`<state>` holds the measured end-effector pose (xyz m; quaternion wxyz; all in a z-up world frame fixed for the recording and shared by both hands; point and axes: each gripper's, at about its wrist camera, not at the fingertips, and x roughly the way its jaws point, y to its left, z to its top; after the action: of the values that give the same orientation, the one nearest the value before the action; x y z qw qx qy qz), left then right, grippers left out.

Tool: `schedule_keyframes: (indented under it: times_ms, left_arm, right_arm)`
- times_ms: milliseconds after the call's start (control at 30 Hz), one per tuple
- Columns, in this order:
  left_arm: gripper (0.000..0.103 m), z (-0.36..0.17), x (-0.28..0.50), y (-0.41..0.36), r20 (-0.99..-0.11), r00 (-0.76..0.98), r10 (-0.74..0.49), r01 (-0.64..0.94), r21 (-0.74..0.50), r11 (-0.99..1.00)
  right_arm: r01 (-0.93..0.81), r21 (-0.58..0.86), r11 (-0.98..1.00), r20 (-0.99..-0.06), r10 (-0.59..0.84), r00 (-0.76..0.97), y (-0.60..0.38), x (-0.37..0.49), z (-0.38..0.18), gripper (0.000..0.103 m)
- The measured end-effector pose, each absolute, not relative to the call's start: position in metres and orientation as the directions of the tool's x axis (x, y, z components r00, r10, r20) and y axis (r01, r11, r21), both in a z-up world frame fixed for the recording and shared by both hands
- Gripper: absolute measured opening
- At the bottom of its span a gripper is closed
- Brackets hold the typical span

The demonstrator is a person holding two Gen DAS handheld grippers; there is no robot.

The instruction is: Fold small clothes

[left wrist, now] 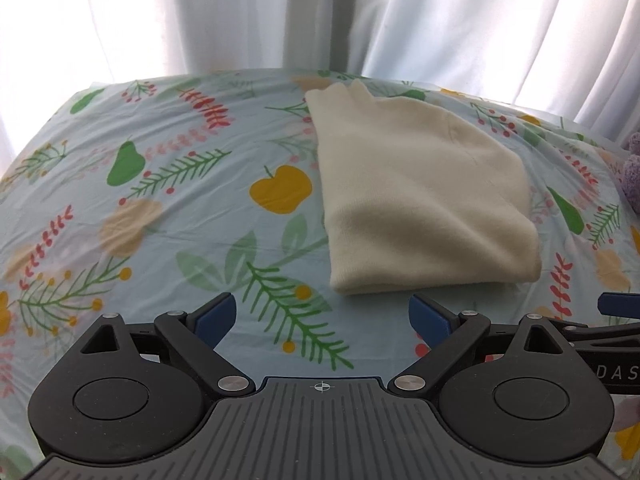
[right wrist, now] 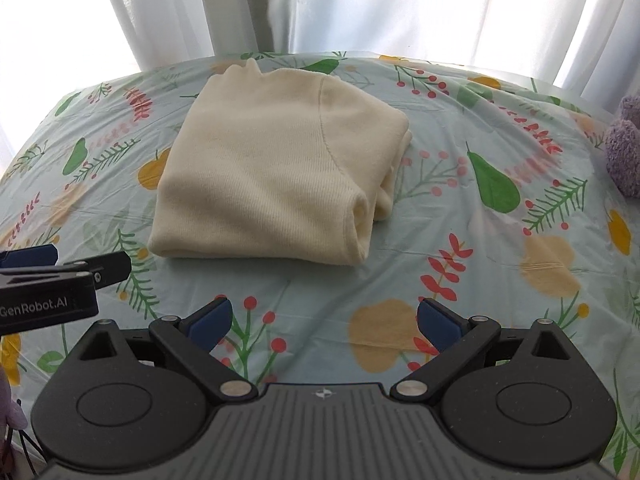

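- Left wrist view: left gripper [left wrist: 322, 320] nearest the lens, jaws spread wide, blue pads [left wrist: 216, 317] hold nothing; patterned sheet [left wrist: 160, 208] shows between them.
- Cream sweater [left wrist: 420, 196], folded into a compact bundle, lies flat on the sheet ahead and right of centre. Its near folded edge sits just beyond the right pad, no contact.
- Right gripper [left wrist: 618, 304] pokes in at the right edge, only a blue tip and black body visible, beside the sweater's near right corner, apart from it.
- White curtain [left wrist: 240, 12] behind the bed.
- Right wrist view: right gripper [right wrist: 325, 316] at bottom, jaws wide open, empty, over bare sheet [right wrist: 480, 260].
- Sweater [right wrist: 276, 172] ahead and left of centre, clear of both pads; rolled layers show on its right side.
- Left gripper [right wrist: 30, 256] enters from the left edge, near the sweater's near left corner, not touching.
- Purple plush [right wrist: 624, 148] at far right, well apart from the sweater.
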<state>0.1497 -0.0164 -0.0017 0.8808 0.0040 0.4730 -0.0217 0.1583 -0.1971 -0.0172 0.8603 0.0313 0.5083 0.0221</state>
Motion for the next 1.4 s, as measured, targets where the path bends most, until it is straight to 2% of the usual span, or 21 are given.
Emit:
schedule_keyframes:
  times_ms: [467, 1400]
  left_arm:
    - [0.097, -0.009, 0.155, -0.013, -0.859, 0.511, -0.007, 0.008, -0.004, 1.000]
    - [0.097, -0.015, 0.160, -0.016, -0.869, 0.495, -0.008, 0.047, 0.017, 0.999]
  right_arm:
    - [0.023, -0.003, 1.000, -0.879, -0.014, 0.476, -0.194, 0.166, -0.022, 0.099]
    - [0.045, -0.025, 0.999, -0.876, -0.044, 0.480, -0.195, 0.167, -0.023, 0.099]
